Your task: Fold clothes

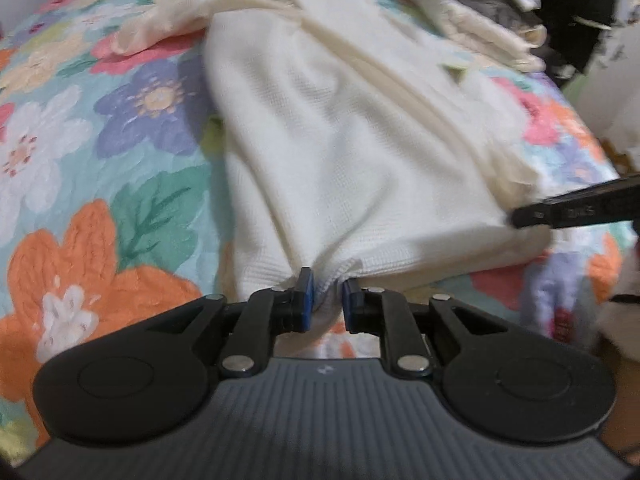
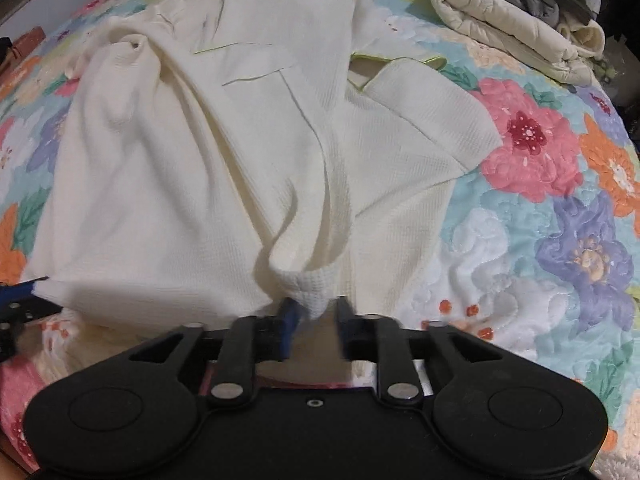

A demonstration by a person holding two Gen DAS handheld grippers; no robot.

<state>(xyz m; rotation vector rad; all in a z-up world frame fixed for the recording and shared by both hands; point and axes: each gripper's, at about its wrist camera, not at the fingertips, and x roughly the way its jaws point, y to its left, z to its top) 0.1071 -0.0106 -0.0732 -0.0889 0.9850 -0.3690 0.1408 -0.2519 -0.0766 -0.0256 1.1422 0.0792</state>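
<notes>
A cream waffle-knit garment (image 1: pixel 340 140) lies partly folded on a floral quilt (image 1: pixel 100 160). My left gripper (image 1: pixel 328 300) is shut on its bunched near hem, and the cloth fills the narrow gap between the blue pads. In the right wrist view the garment (image 2: pixel 200 180) spreads out with its collar and a short sleeve at the far side. My right gripper (image 2: pixel 316 316) stands open. A folded corner of the hem hangs between its fingers, against the left pad and apart from the right one. The right gripper's tips (image 1: pixel 520 216) show at the garment's right corner.
A pile of folded cream and grey bedding (image 2: pixel 500 24) sits at the far right of the bed. The quilt (image 2: pixel 560 240) shows bare to the right of the garment. A person's pale sleeve (image 1: pixel 616 92) fills the right edge of the left wrist view.
</notes>
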